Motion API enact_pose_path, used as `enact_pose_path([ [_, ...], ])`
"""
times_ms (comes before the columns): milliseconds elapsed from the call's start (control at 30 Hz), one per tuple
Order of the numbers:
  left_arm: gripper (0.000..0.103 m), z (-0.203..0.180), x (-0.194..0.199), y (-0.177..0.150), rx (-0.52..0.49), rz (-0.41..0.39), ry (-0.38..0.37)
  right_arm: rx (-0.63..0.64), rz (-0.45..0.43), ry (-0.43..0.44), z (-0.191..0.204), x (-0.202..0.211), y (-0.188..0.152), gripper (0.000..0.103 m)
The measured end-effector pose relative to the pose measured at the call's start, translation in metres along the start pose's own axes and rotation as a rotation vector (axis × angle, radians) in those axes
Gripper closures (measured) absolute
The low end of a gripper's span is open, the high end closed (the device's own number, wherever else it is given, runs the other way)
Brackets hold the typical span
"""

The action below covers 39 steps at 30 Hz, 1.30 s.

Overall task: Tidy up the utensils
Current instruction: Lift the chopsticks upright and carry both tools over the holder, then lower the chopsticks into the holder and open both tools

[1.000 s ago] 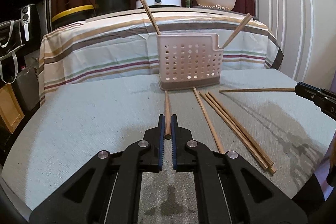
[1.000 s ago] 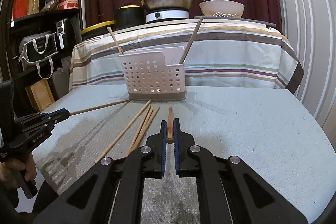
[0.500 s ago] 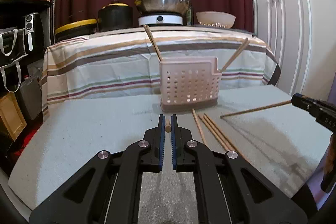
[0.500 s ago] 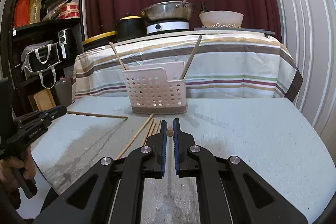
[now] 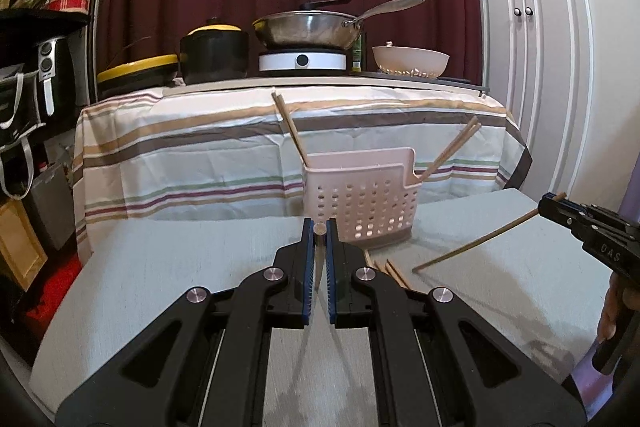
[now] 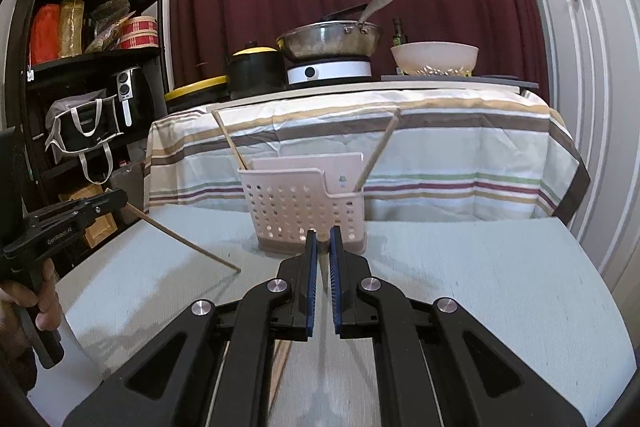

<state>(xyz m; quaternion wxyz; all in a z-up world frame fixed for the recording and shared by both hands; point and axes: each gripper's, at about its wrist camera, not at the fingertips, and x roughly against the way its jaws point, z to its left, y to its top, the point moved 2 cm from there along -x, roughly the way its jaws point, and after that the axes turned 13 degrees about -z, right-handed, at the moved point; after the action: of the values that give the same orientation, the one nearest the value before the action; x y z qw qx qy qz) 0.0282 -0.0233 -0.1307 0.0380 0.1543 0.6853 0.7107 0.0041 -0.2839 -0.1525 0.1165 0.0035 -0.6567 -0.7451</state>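
Note:
A pink perforated utensil basket (image 5: 362,202) stands on the grey table and holds two leaning chopsticks (image 5: 290,131); it also shows in the right wrist view (image 6: 304,209). My left gripper (image 5: 319,229) is shut on a wooden chopstick (image 5: 319,229), seen end-on, lifted just in front of the basket. My right gripper (image 6: 323,237) is shut on another chopstick (image 6: 323,236), also end-on. Each held chopstick shows from the other view, hanging down toward the table: the right one (image 5: 476,247) and the left one (image 6: 188,241). Several loose chopsticks (image 5: 390,271) lie before the basket.
Behind stands a table with a striped cloth (image 5: 200,155) bearing a pan (image 5: 308,31), a black pot (image 5: 214,53) and a bowl (image 5: 410,61). A dark shelf (image 6: 88,87) with bags is at the left. White cabinet doors (image 5: 532,67) are at the right.
Both grippers have lifted their chopsticks off the table and tilted up. The chopsticks, first lying flat, now hang steeply with their far ends near the table.

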Motion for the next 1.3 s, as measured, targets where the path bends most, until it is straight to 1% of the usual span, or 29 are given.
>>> enact_pose_path([
  [233, 0.097, 0.002, -0.027, 0.018, 0.008, -0.007, -0.004, 0.013, -0.032, 0.019, 0.005, -0.028, 0.022, 0.096],
  [433, 0.097, 0.008, -0.046, 0.029, 0.022, -0.021, -0.002, 0.031, -0.052, 0.020, 0.008, -0.046, 0.030, 0.096],
  [533, 0.097, 0.012, -0.051, 0.036, 0.037, -0.031, -0.009, 0.020, -0.060, 0.018, 0.006, -0.052, 0.034, 0.096],
  [733, 0.097, 0.015, -0.051, 0.056, 0.042, -0.062, -0.030, 0.002, -0.084, 0.024, 0.004, -0.049, 0.052, 0.096],
  [900, 0.097, 0.019, -0.053, 0.080, 0.092, -0.069, -0.082, 0.008, -0.127, 0.042, 0.005, -0.043, 0.076, 0.096],
  [1100, 0.097, 0.016, -0.053, 0.115, 0.081, -0.130, -0.106, 0.017, -0.185, 0.063, 0.007, -0.048, 0.105, 0.096],
  [1300, 0.097, 0.013, -0.056, 0.156, 0.078, -0.221, -0.123, 0.032, -0.255, 0.072, 0.008, -0.062, 0.136, 0.096],
])
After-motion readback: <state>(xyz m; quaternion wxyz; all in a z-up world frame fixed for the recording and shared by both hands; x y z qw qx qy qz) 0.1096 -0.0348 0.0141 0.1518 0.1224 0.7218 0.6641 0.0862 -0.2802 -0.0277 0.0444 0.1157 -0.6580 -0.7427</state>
